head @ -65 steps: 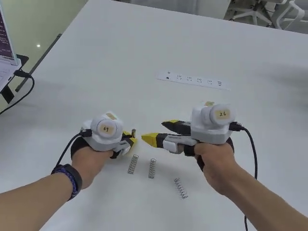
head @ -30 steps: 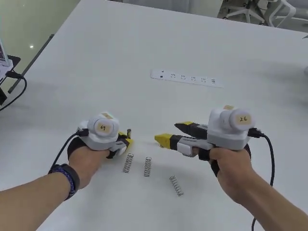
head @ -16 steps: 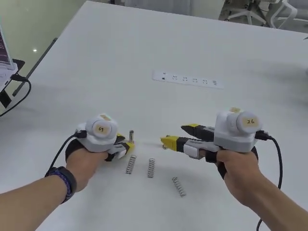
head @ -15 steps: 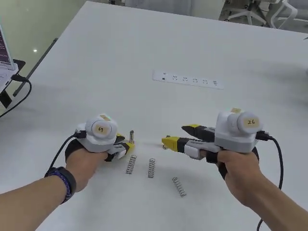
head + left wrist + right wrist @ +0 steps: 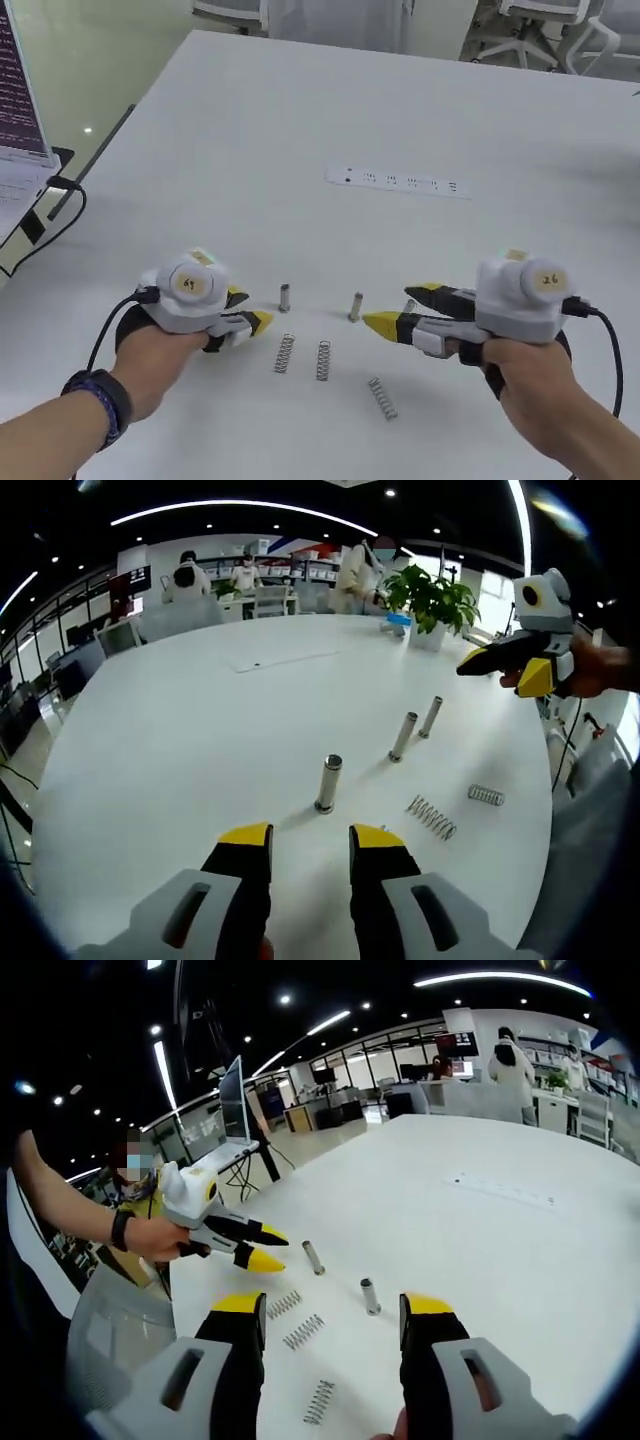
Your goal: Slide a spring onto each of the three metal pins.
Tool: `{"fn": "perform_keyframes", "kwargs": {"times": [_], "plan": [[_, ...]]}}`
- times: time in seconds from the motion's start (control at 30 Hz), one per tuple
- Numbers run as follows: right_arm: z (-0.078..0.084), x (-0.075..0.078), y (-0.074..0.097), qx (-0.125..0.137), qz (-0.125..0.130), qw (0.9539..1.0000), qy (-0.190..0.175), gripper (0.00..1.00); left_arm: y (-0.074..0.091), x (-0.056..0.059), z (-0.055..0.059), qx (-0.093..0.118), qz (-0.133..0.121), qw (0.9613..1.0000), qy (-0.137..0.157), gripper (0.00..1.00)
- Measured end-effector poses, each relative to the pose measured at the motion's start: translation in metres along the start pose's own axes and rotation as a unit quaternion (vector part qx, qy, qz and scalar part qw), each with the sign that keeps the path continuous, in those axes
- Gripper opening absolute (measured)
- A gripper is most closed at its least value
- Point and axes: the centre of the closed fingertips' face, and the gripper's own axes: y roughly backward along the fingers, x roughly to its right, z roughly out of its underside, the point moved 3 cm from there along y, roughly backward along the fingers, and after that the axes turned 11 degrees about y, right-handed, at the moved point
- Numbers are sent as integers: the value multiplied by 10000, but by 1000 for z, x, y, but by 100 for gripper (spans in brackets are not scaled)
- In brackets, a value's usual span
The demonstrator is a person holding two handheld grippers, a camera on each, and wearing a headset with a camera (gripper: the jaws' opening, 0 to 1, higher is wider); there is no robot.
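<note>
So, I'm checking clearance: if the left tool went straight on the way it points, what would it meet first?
Probably the nearest upright metal pin, standing almost dead ahead of the left tool, though depth is unclear.

Three short cylindrical metal pins, upright and bare (none carrying a spring), in a loose row on the white table (image 5: 300,140): first pin (image 5: 285,297), second pin (image 5: 356,306) to its right in the head view, third pin (image 5: 431,716) just beyond the second in the left gripper view. Three small coiled wire springs, lying flat on the table nearer the person than the pins, apart from one another and from the pins: first spring (image 5: 285,353) just below the first pin, second spring (image 5: 323,360) close beside it and roughly parallel, third spring (image 5: 382,397) further right, slanted.
</note>
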Motion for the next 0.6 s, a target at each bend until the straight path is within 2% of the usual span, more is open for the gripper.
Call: {"fn": "perform_keyframes", "kwargs": {"times": [0.2, 0.37, 0.6], "plan": [[9, 0, 12, -28, 60, 10000, -28, 52, 19, -2, 0, 52, -46, 9999, -78, 25], [18, 1, 21, -34, 156, 9998, -105, 53, 34, -5, -2, 169, -70, 9998, -22, 28], [26, 1, 32, -82, 225, 9996, -113, 54, 53, -3, -8, 306, -67, 9995, -60, 30]]}}
